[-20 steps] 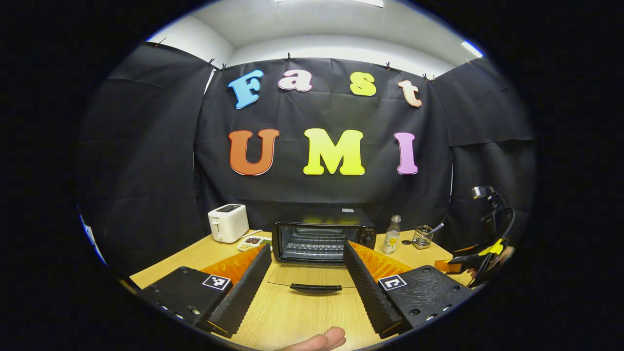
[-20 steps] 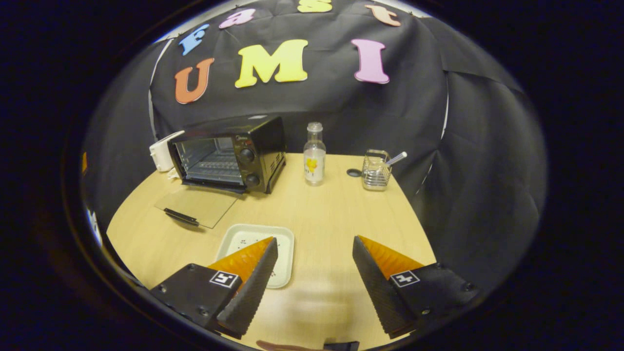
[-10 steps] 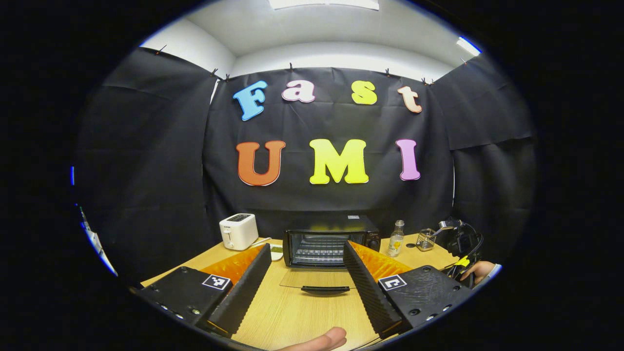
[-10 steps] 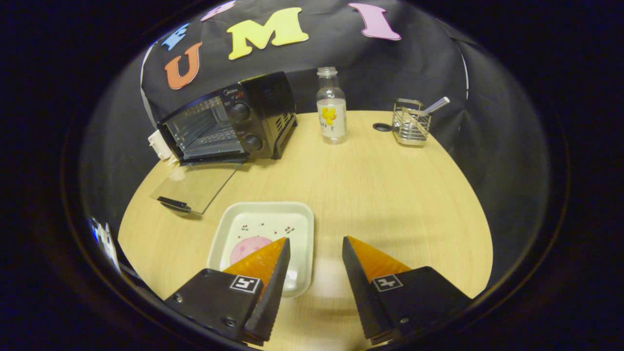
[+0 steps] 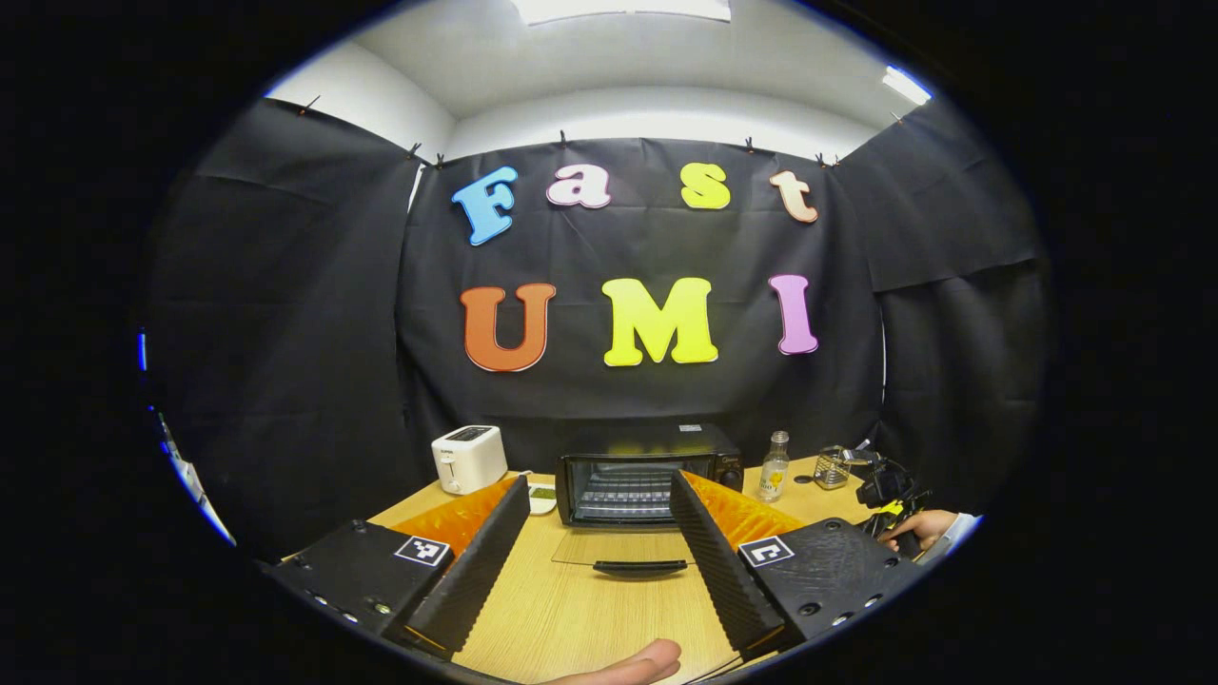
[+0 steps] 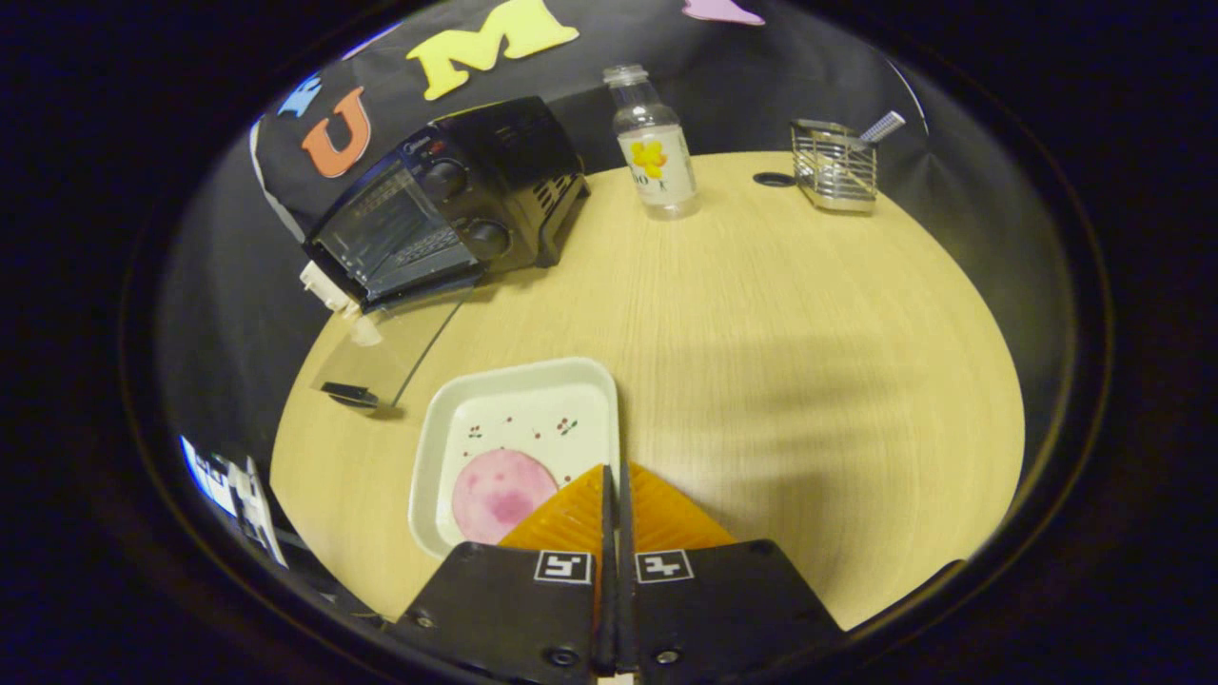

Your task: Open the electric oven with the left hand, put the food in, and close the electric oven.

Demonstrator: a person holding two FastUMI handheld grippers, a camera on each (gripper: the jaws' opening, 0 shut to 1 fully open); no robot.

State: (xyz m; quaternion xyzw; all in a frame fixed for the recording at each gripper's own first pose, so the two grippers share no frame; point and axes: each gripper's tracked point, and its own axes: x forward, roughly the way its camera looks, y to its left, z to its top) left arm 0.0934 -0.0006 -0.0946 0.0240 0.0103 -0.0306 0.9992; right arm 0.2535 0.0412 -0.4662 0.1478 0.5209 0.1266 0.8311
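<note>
Left tool (image 5: 599, 552): fingers wide apart, empty, held back from the electric oven (image 5: 647, 476), whose glass door (image 5: 623, 550) lies folded down on the tabletop (image 5: 571, 618).

Tray (image 6: 519, 433): white, shallow, stiff, probably light; a pink food slice (image 6: 501, 482) sits loose on it and may slide if tipped. Keep level.

Right tool (image 6: 612, 518): fingers drawn together at the tray's right rim, apparently pinching it. A rim grip suits; the glaze looks slippery.

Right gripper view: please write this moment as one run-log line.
oven: door open | right gripper: shut on tray rim | food: on tray | left gripper: open, idle
</note>
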